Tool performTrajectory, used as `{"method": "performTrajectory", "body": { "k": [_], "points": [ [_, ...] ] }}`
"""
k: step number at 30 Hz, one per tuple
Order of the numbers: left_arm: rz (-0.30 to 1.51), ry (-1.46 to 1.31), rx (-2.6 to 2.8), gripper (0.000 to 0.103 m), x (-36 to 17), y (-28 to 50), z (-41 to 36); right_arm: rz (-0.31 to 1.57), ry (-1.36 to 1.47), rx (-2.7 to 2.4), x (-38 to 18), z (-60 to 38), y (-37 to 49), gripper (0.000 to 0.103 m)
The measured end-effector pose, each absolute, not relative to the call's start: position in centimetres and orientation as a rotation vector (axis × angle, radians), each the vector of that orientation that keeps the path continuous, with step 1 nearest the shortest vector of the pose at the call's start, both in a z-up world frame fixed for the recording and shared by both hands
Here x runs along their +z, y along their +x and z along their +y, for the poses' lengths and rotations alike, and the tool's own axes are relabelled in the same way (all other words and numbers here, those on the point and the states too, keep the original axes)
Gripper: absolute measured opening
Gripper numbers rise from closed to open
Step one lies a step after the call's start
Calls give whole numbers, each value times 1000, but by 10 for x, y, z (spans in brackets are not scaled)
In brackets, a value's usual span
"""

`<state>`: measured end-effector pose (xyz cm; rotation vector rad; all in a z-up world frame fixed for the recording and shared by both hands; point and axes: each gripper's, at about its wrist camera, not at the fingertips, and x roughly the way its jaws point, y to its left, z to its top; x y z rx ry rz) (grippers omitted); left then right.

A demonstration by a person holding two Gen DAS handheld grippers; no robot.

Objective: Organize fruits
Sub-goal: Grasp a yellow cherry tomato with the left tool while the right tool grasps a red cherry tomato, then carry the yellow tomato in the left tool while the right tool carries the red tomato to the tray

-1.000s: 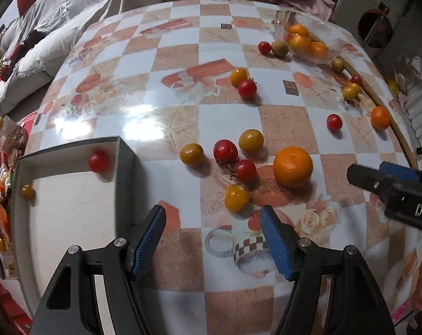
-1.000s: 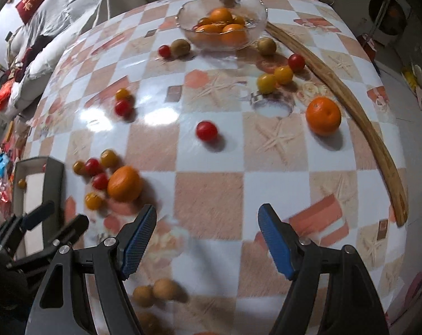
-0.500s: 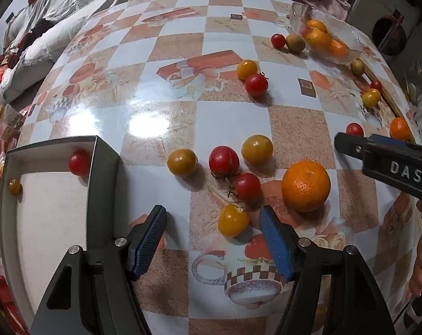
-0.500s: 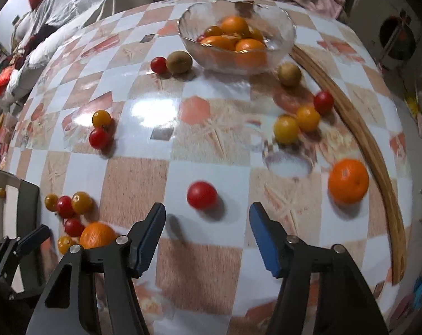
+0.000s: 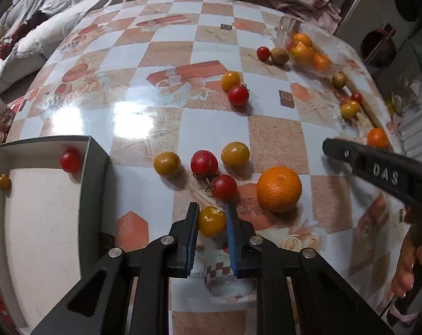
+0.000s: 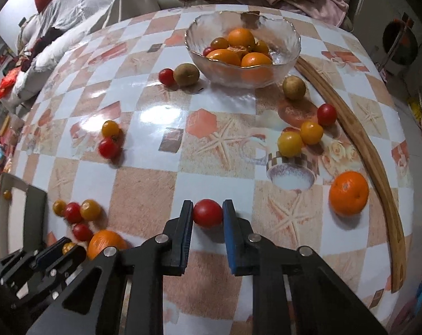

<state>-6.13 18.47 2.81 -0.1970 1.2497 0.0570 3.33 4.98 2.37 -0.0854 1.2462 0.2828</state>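
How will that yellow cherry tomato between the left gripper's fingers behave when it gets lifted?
The yellow cherry tomato is round and glossy, so it could probably slip or roll free of the left gripper. It looks small, so likely light. Its thin-looking skin may split under a hard squeeze.

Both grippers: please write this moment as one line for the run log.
left gripper: shut on yellow tomato | right gripper: shut on red tomato | both tomatoes on table | box: two tomatoes inside
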Motion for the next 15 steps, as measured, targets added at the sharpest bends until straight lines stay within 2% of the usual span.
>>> {"method": "performTrajectory", "body": {
  "k": [15],
  "points": [
    [1194, -167, 27, 20, 68, -86, 200, 1278, -28, 350, 55, 44, -26, 23]
  ]
}}
